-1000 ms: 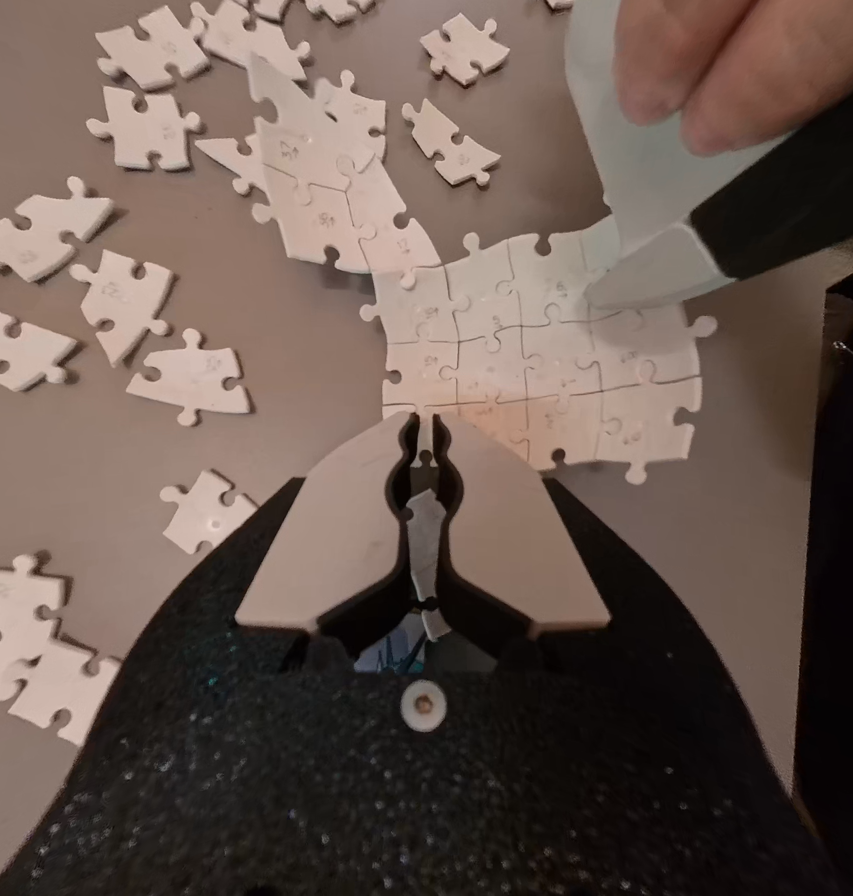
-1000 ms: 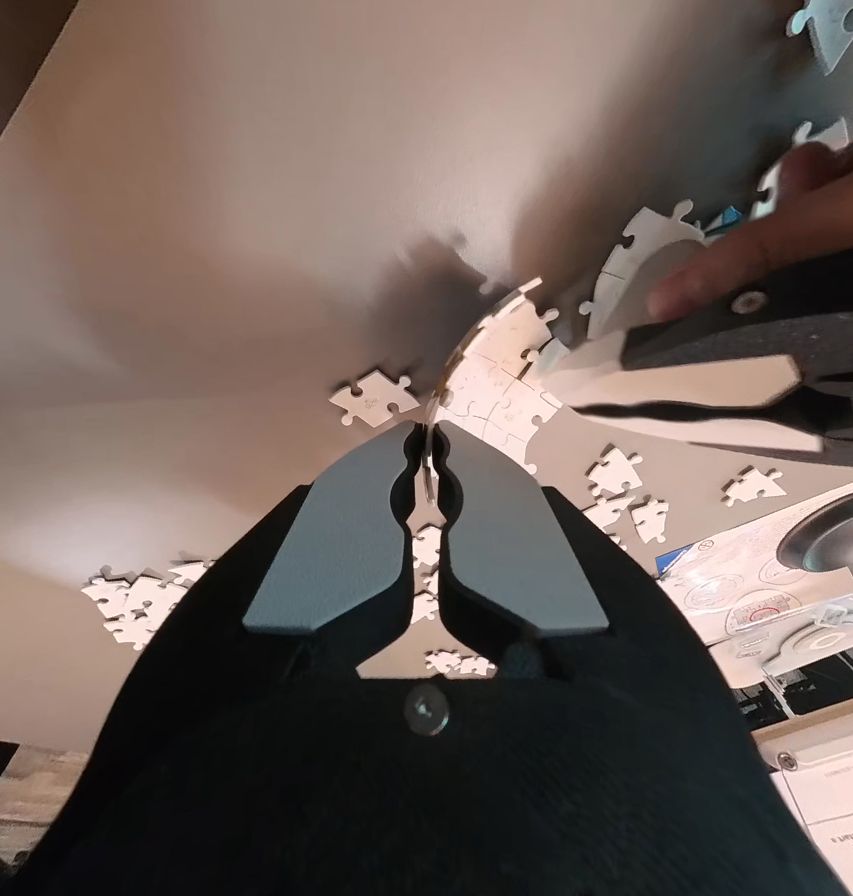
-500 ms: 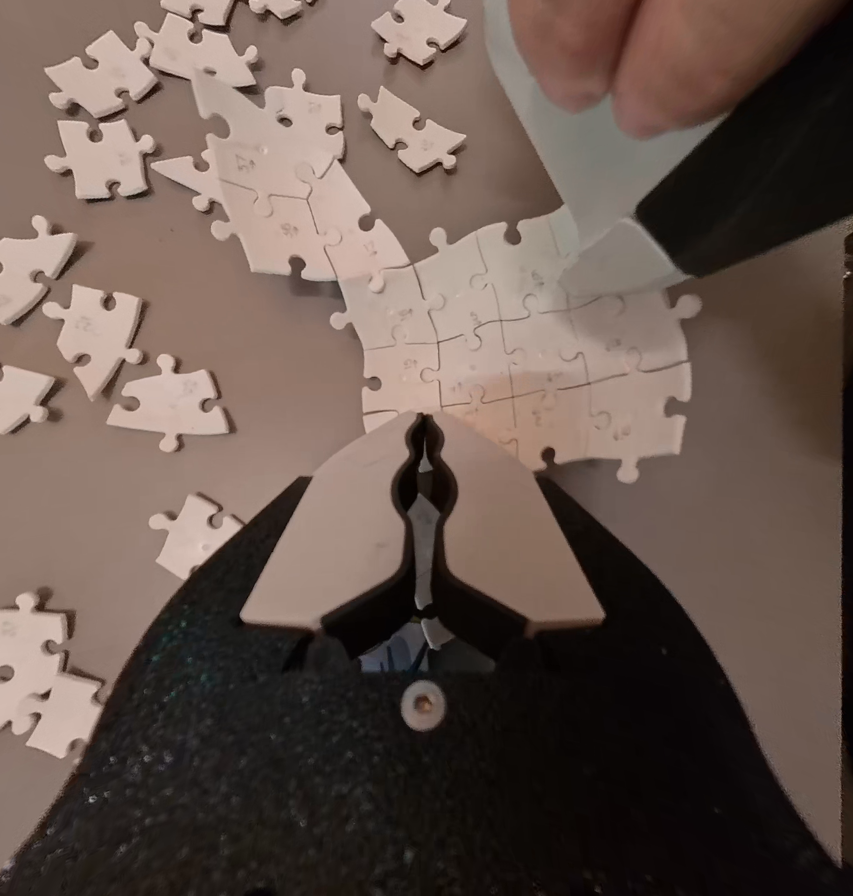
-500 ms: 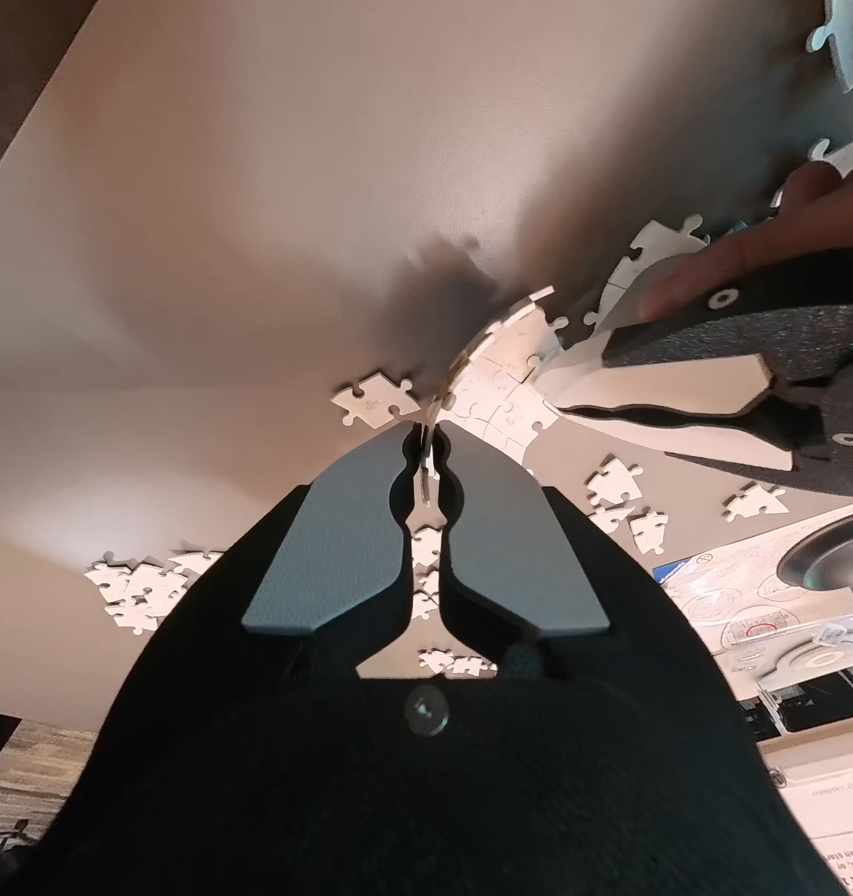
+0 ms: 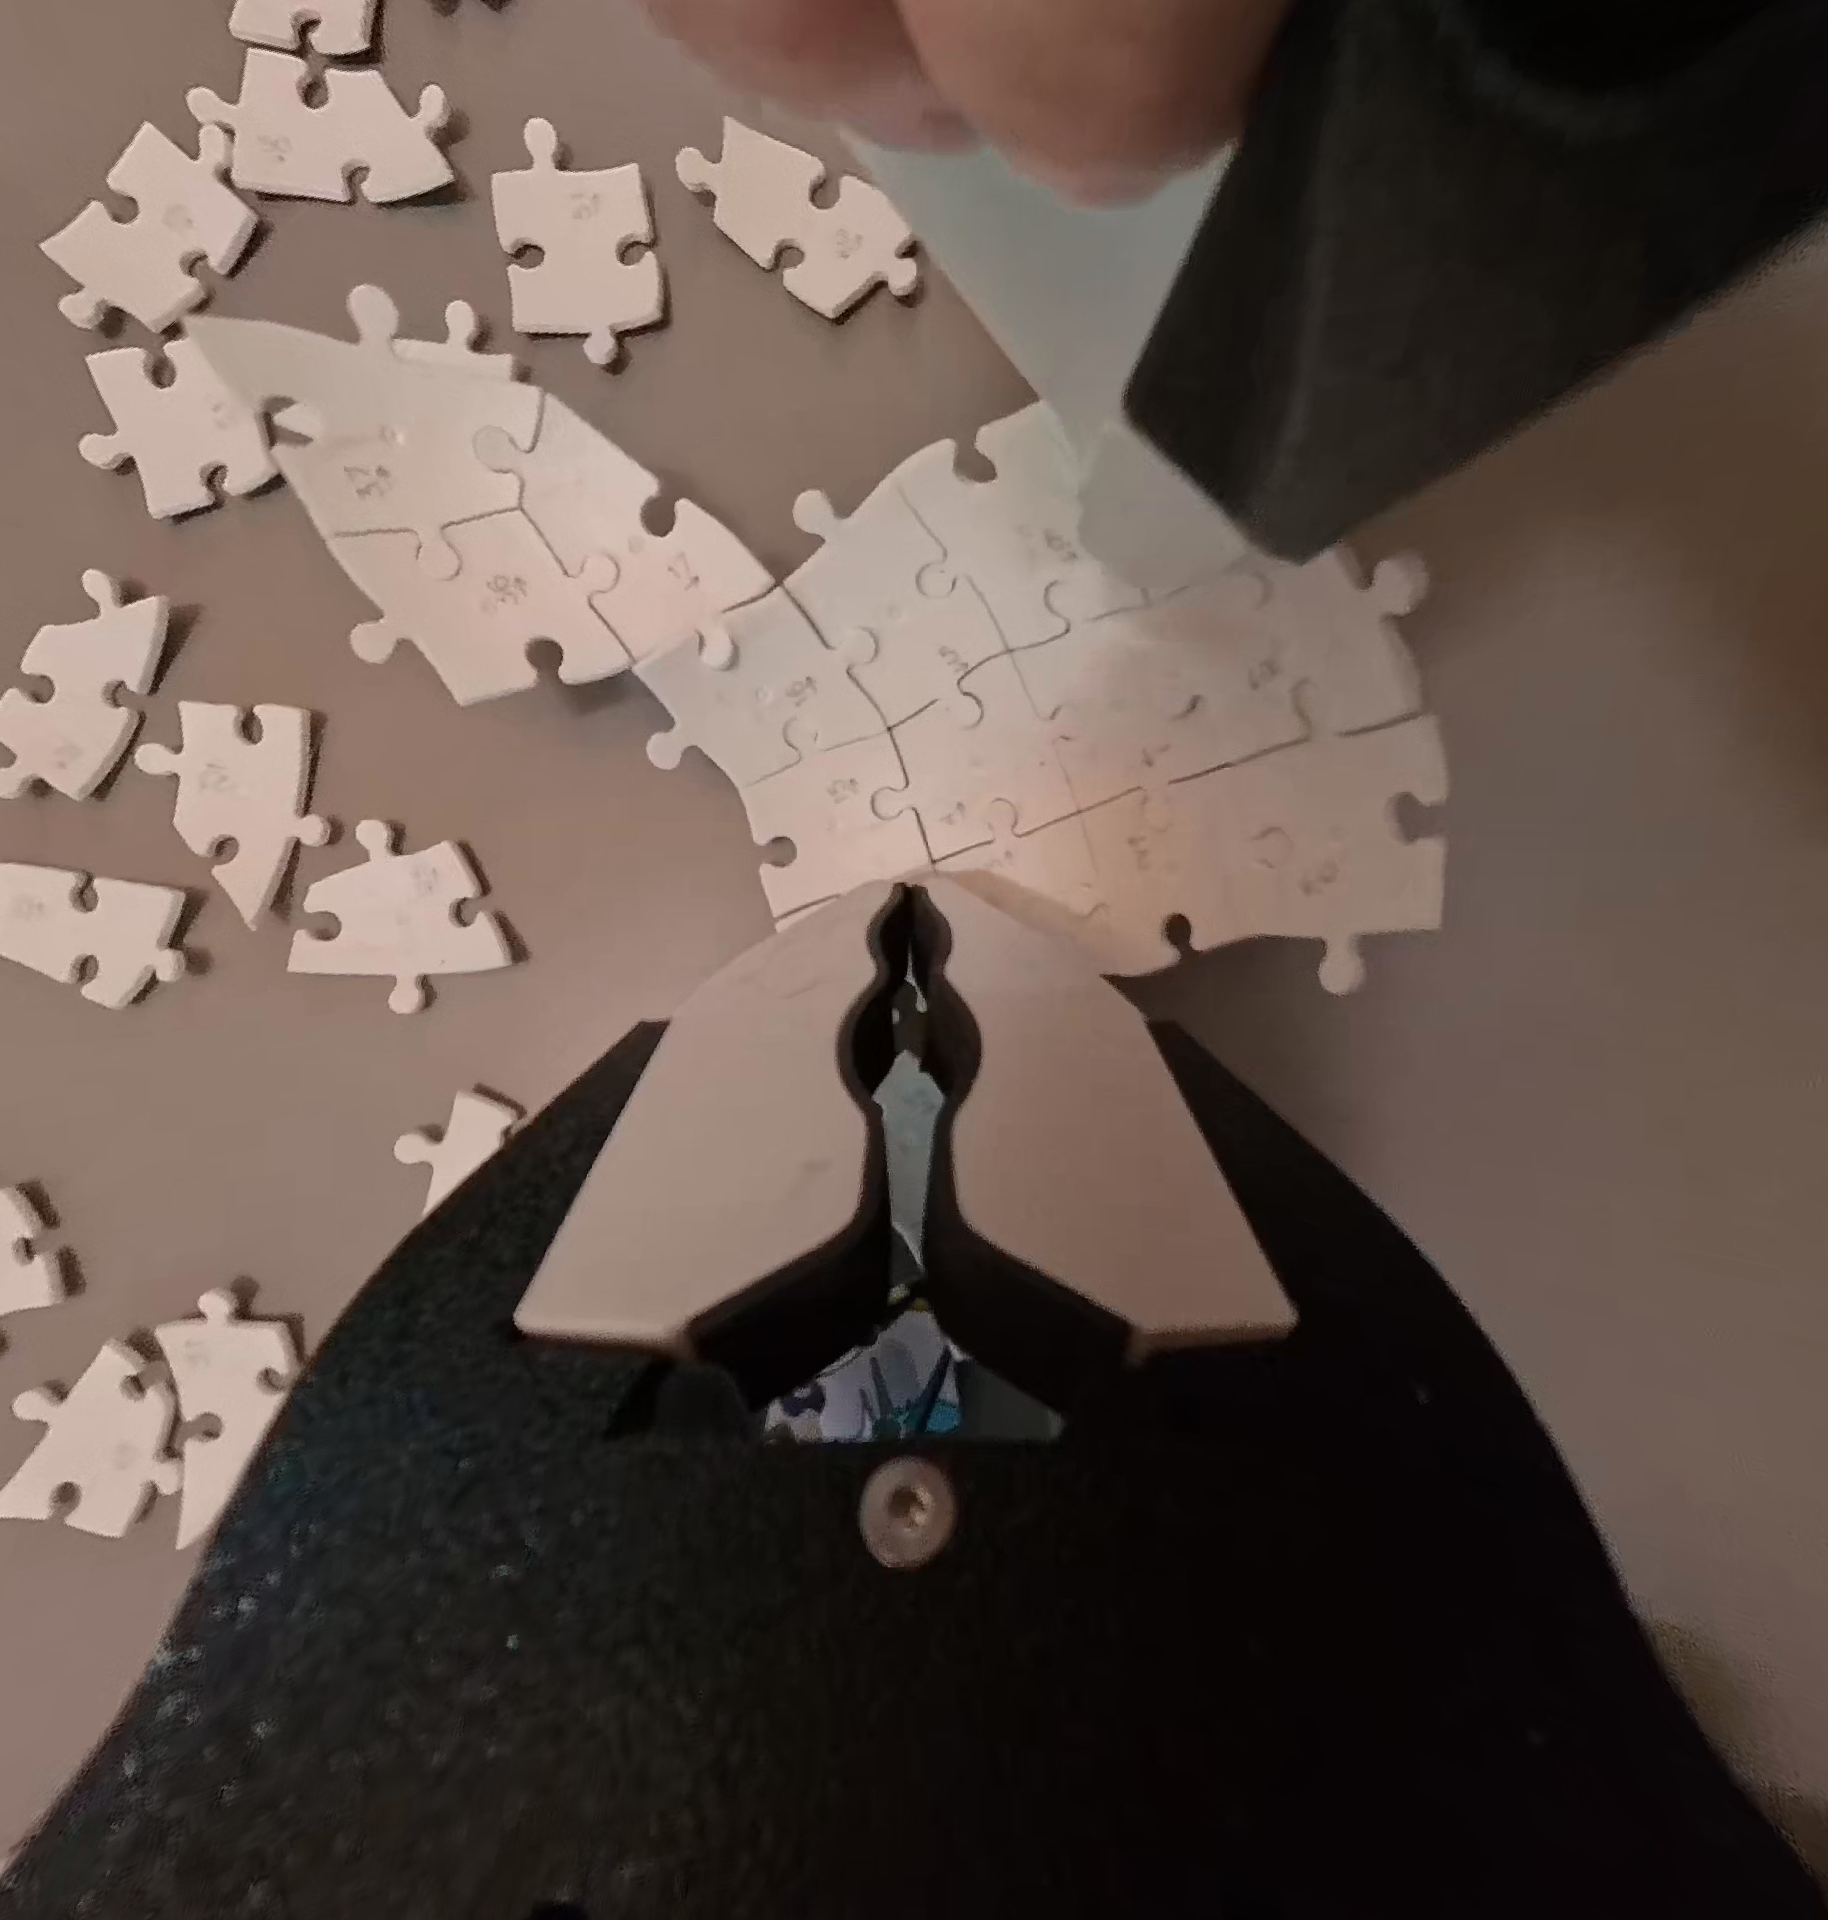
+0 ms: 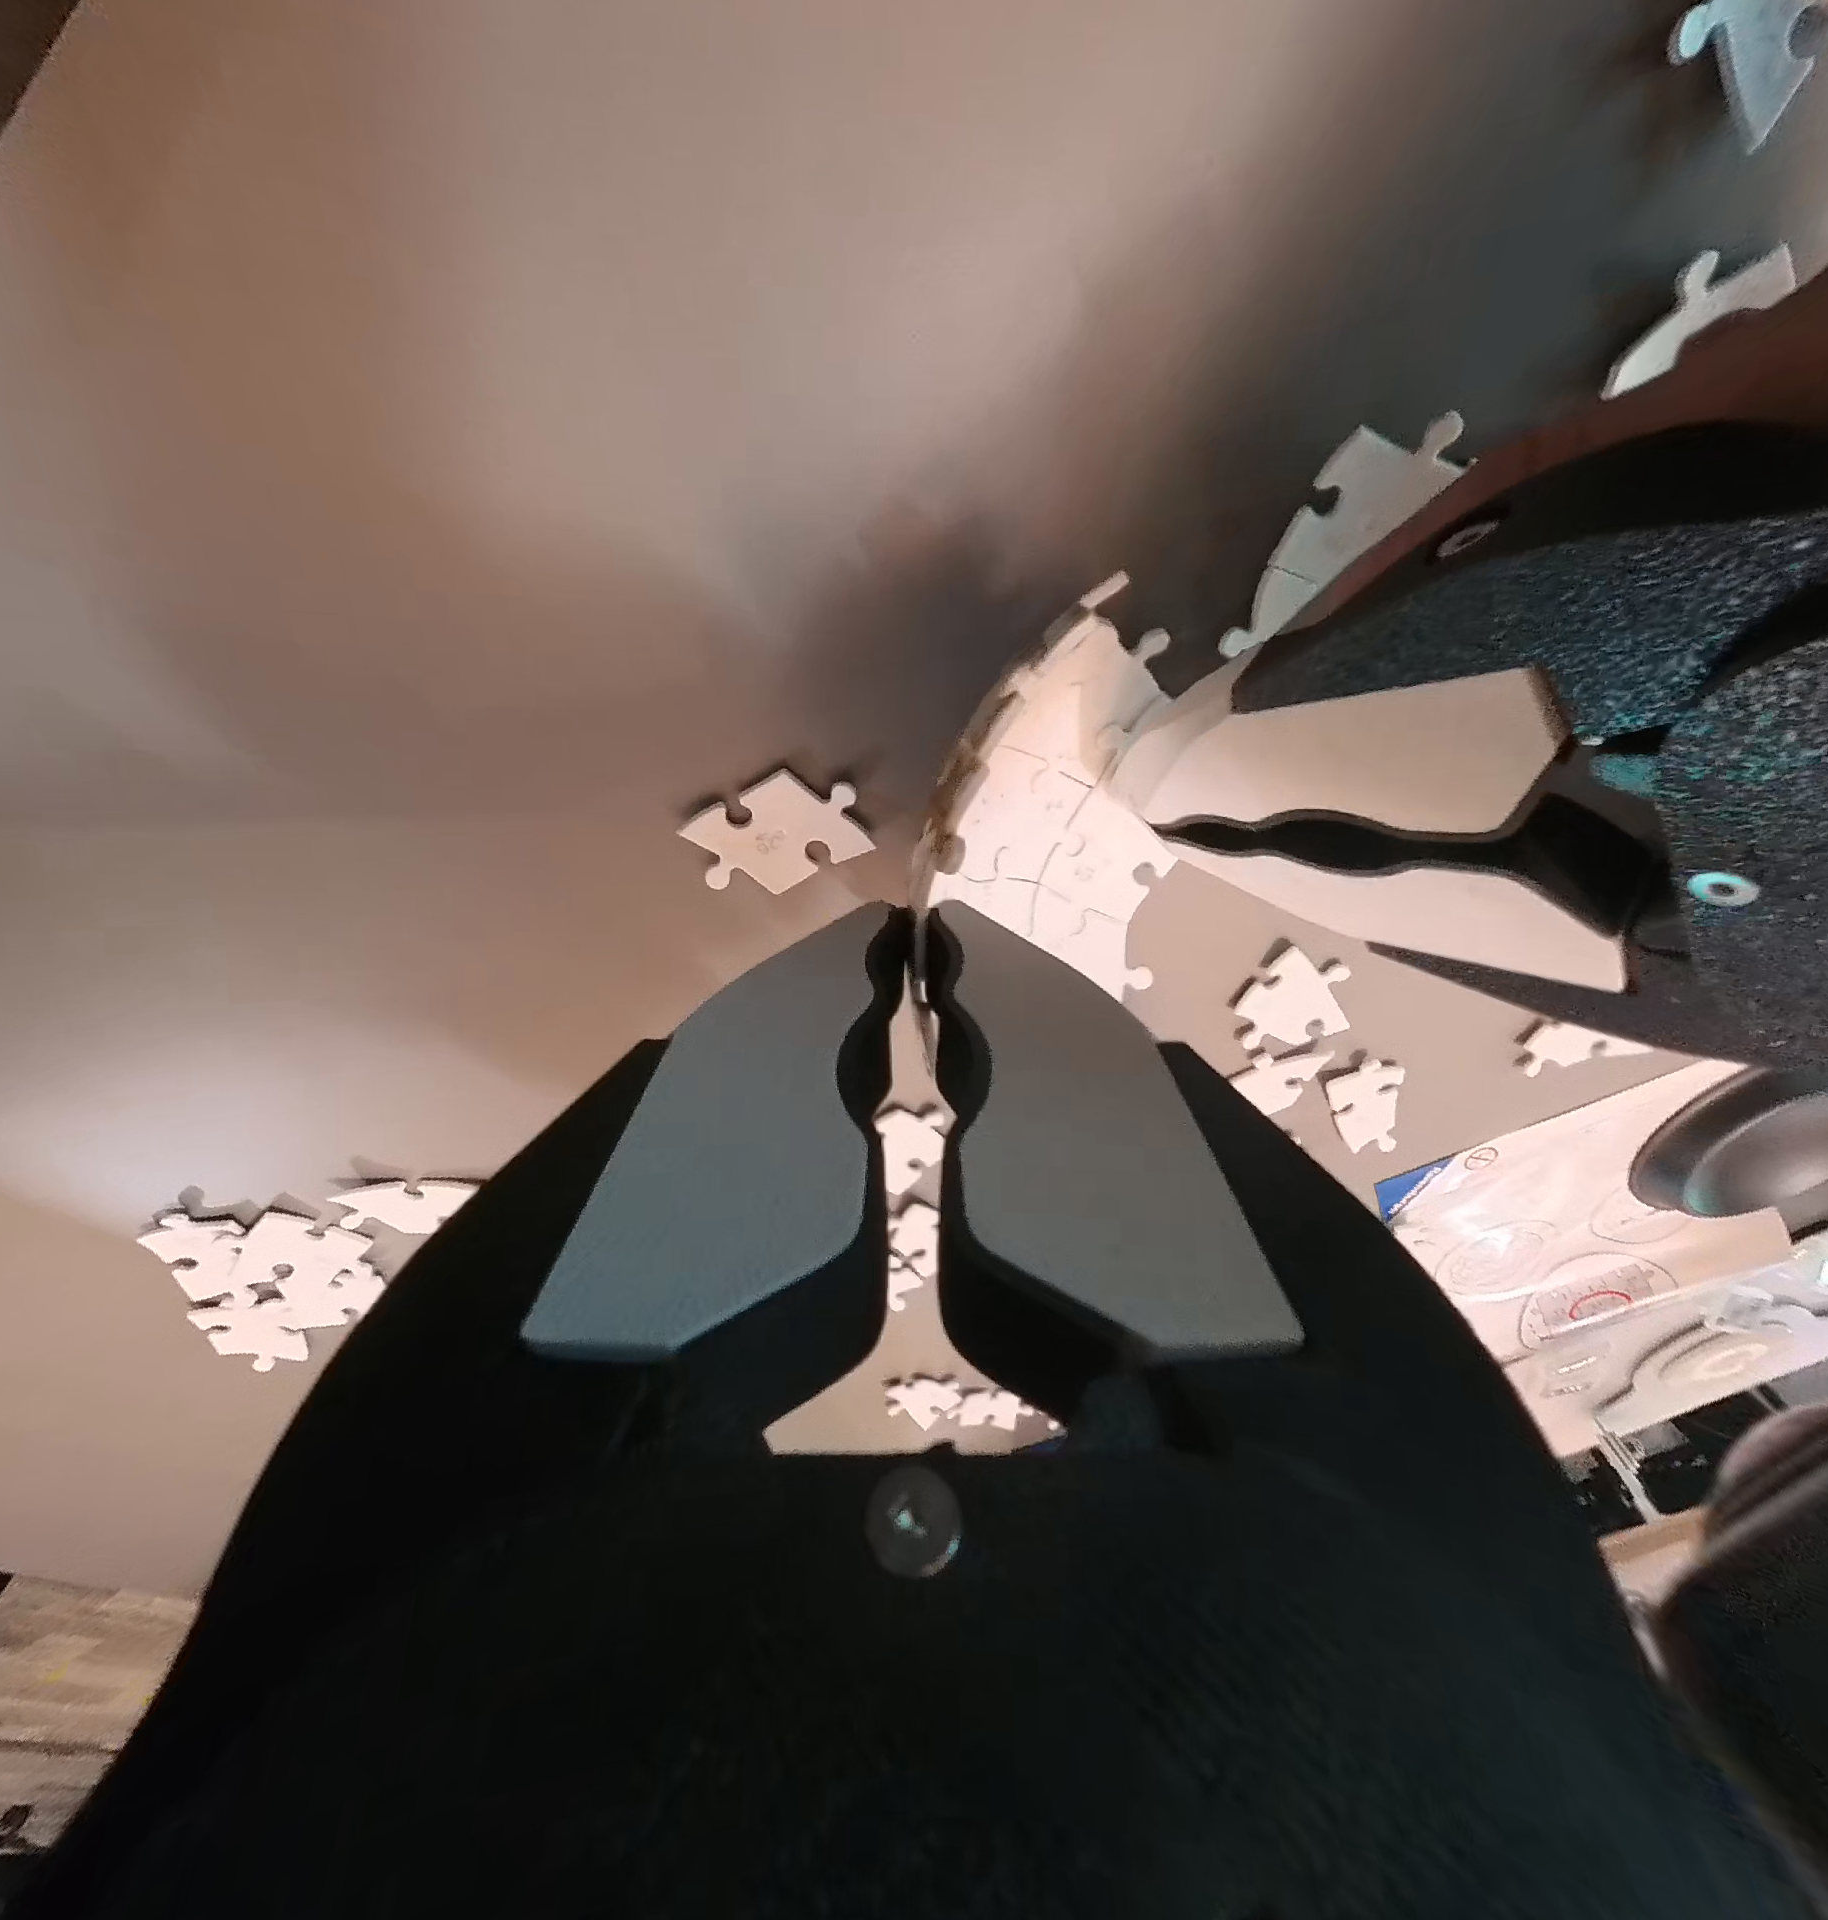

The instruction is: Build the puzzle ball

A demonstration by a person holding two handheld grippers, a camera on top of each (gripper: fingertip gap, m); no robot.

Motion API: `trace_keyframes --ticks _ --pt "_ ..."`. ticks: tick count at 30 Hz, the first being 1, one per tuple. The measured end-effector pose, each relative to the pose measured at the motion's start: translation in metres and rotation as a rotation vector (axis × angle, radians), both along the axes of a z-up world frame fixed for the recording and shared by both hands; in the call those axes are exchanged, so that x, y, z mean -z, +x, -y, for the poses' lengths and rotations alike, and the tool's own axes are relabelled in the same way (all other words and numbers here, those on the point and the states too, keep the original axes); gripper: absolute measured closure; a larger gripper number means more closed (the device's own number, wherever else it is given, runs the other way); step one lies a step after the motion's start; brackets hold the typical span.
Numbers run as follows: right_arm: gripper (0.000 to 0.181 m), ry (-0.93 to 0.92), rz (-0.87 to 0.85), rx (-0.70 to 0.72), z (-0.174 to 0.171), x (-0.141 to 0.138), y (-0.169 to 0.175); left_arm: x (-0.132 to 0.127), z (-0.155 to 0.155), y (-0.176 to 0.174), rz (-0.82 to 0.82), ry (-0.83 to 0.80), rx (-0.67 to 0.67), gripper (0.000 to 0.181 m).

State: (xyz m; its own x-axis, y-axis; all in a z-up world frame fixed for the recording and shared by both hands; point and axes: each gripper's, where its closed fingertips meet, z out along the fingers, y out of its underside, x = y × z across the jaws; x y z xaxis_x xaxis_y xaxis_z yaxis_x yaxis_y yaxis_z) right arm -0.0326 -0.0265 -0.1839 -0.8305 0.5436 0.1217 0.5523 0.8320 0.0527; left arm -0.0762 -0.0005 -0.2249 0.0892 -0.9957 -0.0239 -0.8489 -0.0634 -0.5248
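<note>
A joined, curved section of white puzzle pieces (image 5: 1097,727) is held above the grey table (image 5: 577,1091). My left gripper (image 5: 908,899) is shut on its near edge. My right gripper (image 5: 1118,509) comes in from the upper right and pinches the far edge, with a person's hand (image 5: 993,83) on it. In the right wrist view my right gripper (image 6: 915,914) is shut on the section's edge (image 6: 1055,831), and the left gripper (image 6: 1164,821) grips it from the right. A pointed arm of joined pieces (image 5: 453,520) sticks out to the left.
Several loose white pieces (image 5: 390,914) lie on the table to the left and behind. One single piece (image 6: 775,842) lies past the section, and a pile (image 6: 266,1278) sits at the left. A printed sheet (image 6: 1575,1278) and a black round stand (image 6: 1762,1153) are at the right. My hands' fingertips stand some 7 centimeters from each other.
Both grippers keep their hold. The section has turned and tilted between them, and the right gripper and the hand have come closer over it in the left wrist view.
</note>
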Motion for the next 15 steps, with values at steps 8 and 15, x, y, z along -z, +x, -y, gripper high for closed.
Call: trace_keyframes --ticks 8,15 --pt "0.178 -0.005 -0.013 0.007 0.000 0.001 0.001 0.000 0.000 0.001 0.062 -0.075 -0.001 0.181" --pt "0.178 -0.008 -0.020 0.009 0.000 0.005 0.003 -0.032 -0.013 -0.003 0.293 -0.135 -0.087 0.181"
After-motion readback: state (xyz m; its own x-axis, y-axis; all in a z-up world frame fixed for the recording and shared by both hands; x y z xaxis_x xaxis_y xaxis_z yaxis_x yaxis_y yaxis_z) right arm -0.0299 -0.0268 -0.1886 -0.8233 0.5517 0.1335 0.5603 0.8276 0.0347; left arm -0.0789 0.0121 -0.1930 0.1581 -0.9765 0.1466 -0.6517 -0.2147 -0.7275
